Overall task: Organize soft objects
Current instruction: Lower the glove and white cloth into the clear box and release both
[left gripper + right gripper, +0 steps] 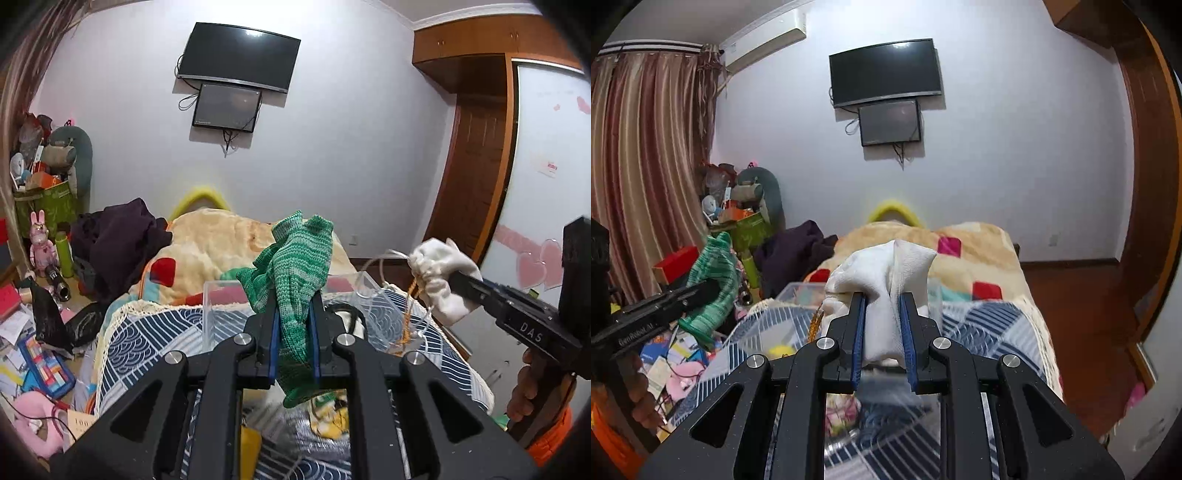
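Observation:
My left gripper (pixel 293 299) is shut on a green knitted cloth (pixel 291 258) and holds it up above the bed; the cloth also shows at the left of the right wrist view (pixel 714 280). My right gripper (pixel 882 295) is shut on a white drawstring pouch (pixel 882 273) with an orange cord hanging from it; the pouch shows at the right of the left wrist view (pixel 441 277). A clear plastic box (pixel 221 310) stands on the bed below and between both grippers.
The bed has a blue patterned cover (pixel 147 332) and a beige blanket (pixel 207 243) with dark clothes (pixel 118 243) on it. Clutter covers the floor at left (pixel 33 350). A wardrobe (pixel 546 184) stands at right. A TV (pixel 238 55) hangs on the far wall.

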